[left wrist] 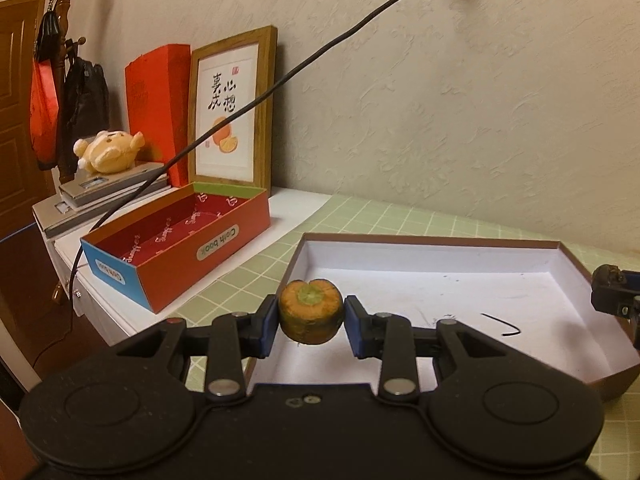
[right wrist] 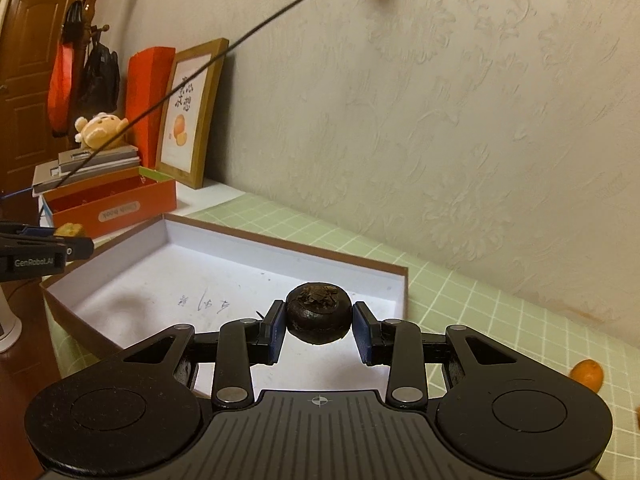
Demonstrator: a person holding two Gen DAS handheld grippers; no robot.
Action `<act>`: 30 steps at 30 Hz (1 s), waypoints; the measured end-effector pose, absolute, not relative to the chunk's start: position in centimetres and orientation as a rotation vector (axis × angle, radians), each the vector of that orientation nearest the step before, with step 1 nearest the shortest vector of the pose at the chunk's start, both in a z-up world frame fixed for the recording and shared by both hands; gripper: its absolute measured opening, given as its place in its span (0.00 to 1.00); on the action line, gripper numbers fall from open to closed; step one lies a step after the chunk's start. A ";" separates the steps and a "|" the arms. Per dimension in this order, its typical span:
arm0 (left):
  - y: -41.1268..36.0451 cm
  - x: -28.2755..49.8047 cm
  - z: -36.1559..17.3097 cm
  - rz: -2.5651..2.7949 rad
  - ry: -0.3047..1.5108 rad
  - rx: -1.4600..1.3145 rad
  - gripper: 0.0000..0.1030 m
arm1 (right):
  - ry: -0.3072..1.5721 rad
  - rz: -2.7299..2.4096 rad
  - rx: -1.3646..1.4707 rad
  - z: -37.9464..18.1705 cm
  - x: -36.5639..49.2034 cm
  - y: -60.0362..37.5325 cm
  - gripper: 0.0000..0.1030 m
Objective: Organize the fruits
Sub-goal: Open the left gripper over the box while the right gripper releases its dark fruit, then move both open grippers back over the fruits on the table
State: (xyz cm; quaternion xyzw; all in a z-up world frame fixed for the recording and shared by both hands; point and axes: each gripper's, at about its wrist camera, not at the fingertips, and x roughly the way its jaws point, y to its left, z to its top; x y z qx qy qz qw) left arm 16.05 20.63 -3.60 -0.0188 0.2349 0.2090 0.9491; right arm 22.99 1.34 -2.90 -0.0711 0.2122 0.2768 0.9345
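Two grips live: left gripper [left wrist: 311,317] clamped on orange fruit [left wrist: 311,312], right gripper [right wrist: 319,320] clamped on dark fruit [right wrist: 319,313], both hovering over white-lined box [right wrist: 288,242]. My worry: fruits are round w/ small pad contact, so any tilt or bump on box rim could roll one out. Loose fruit [right wrist: 587,375] on mat nr table edge, could drop off.

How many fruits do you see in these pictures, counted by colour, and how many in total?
Orange with green top, held in the left jaws: 1
Dark brown-black, held in the right jaws: 1
Plain orange, lying on the green checked cloth: 1
Total: 3
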 end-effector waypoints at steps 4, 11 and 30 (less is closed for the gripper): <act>21.3 15.8 -3.6 0.491 0.442 -0.068 0.80 | 0.410 0.522 -0.113 -3.0 24.6 1.3 0.58; 21.3 15.5 -3.1 0.503 0.399 -0.030 0.94 | 0.366 0.476 -0.027 -3.0 25.9 0.6 1.00; 18.4 14.6 -1.8 0.502 0.361 0.039 0.94 | 0.344 0.451 -0.073 -1.8 22.9 0.0 1.00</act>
